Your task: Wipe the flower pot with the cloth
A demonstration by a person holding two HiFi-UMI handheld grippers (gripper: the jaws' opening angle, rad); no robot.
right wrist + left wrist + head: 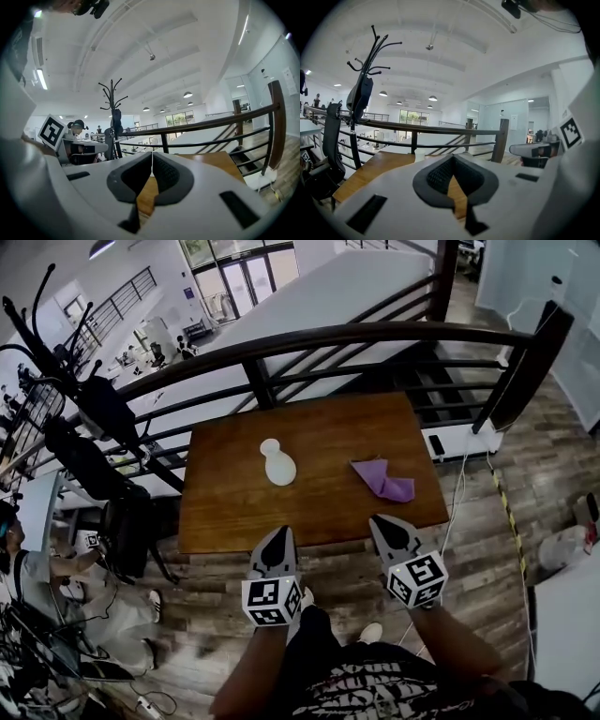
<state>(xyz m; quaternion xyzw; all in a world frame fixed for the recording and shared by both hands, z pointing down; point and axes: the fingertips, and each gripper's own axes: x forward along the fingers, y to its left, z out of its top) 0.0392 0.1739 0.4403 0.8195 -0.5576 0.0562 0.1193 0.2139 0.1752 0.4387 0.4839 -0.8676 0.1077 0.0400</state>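
A small white flower pot (277, 463) stands upright near the middle of the wooden table (328, 427). To its right a crumpled purple cloth (383, 480) lies on the tabletop. Both grippers hover at the table's near edge, well short of either object. My left gripper (279, 532) is shut and empty, pointing roughly at the pot. My right gripper (380, 519) is shut and empty, just below the cloth. In the left gripper view the pot (419, 155) peeks out left of the closed left gripper (453, 157). The right gripper (152, 153) shows its pads touching, with only table (206, 161) beyond.
A dark metal railing (356, 334) runs behind the table, with stairs past it on the right. A coat rack (56, 352) and a black chair (127, 526) stand at the left. A white box (459, 439) sits by the table's right end.
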